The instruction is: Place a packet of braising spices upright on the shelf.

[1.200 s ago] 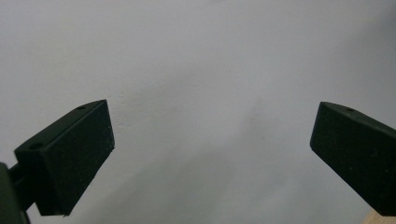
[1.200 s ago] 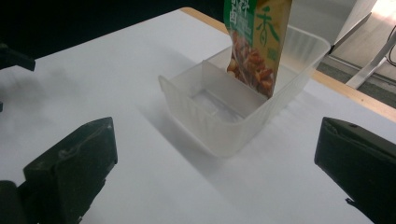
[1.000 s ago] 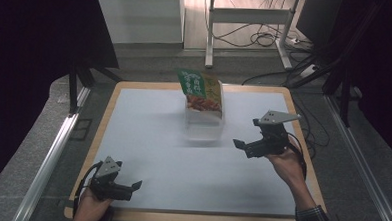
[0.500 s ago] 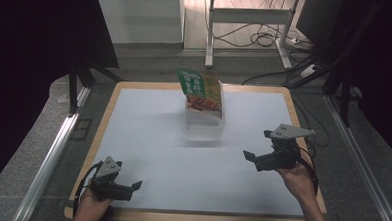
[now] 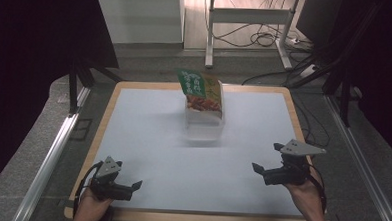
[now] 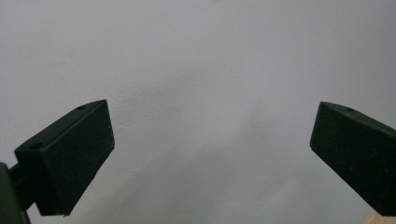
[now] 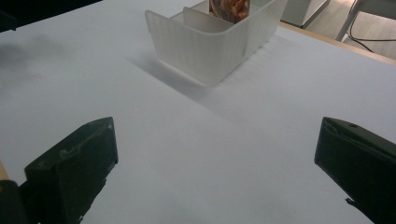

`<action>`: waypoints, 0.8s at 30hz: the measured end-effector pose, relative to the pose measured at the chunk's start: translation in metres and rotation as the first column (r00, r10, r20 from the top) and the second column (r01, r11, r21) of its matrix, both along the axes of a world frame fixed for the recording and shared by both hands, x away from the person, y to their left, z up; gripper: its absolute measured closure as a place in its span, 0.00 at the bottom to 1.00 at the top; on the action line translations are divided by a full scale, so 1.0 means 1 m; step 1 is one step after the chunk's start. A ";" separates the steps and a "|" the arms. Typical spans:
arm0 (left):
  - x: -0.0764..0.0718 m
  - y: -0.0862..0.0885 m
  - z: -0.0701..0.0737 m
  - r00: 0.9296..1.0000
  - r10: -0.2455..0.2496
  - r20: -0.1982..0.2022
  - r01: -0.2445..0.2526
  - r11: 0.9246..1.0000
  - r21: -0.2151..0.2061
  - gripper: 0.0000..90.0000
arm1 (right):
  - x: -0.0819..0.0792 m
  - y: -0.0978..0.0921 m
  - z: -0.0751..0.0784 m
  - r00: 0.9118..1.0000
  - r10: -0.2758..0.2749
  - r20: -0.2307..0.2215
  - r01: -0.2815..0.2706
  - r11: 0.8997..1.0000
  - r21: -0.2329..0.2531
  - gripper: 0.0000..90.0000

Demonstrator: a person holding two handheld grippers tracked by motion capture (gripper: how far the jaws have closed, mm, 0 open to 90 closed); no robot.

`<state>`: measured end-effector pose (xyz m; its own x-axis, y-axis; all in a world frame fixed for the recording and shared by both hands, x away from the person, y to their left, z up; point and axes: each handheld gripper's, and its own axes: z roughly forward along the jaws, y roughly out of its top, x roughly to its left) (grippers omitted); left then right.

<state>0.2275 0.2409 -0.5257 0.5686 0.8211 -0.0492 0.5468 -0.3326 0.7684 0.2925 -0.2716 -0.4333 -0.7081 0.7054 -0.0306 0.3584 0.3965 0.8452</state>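
Note:
A translucent white bin [image 5: 203, 125] [image 7: 210, 42] stands on the white table top [image 5: 147, 138], toward the far middle. A green snack bag [image 5: 200, 89] [image 7: 229, 8] stands upright in its far compartment and leans over the rim. My left gripper [image 5: 134, 187] rests at the near left corner, open, with nothing between its jaws; its own view faces bare table [image 6: 201, 93]. My right gripper [image 5: 256, 169] sits at the near right, open and empty, jaws pointing left toward the bin.
The table has a wooden border [image 5: 294, 115]. Metal rails [image 5: 52, 149] run along the left and right sides. Cables [image 5: 267, 41] and a desk frame lie on the floor beyond the far edge.
My right gripper has drawn back from beside the bin toward the near right corner of the table. The left gripper has stayed put.

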 end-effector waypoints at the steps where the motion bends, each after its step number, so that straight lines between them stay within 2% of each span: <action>1: 0.000 0.000 0.000 1.000 0.000 0.000 0.000 1.000 0.000 0.00 | -0.002 -0.001 -0.002 1.000 -0.001 0.005 0.001 1.000 0.002 0.00; 6: 0.000 0.000 0.000 1.000 -0.001 0.000 0.001 1.000 0.001 0.00 | -0.012 -0.007 -0.011 1.000 -0.020 0.024 0.020 1.000 -0.007 0.00; 12: 0.000 0.000 0.000 1.000 -0.002 0.000 0.002 1.000 0.002 0.00 | -0.022 -0.014 -0.021 0.999 -0.038 0.021 0.038 0.999 0.006 0.00; 17: 0.000 0.000 0.000 1.000 -0.003 0.000 0.003 1.000 0.004 0.00 | -0.028 -0.019 -0.032 0.999 -0.052 -0.003 0.052 0.999 0.014 0.00; 24: 0.000 0.000 0.000 1.000 -0.006 0.000 0.006 1.000 0.005 0.00 | -0.034 -0.026 -0.048 0.996 -0.070 -0.049 0.070 0.998 -0.007 0.00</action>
<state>0.2273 0.2408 -0.5258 0.5738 0.8178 -0.0448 0.5446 -0.3402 0.7666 0.2585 -0.2972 -0.4813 -0.6578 0.7532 -0.0005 0.4265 0.3731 0.8239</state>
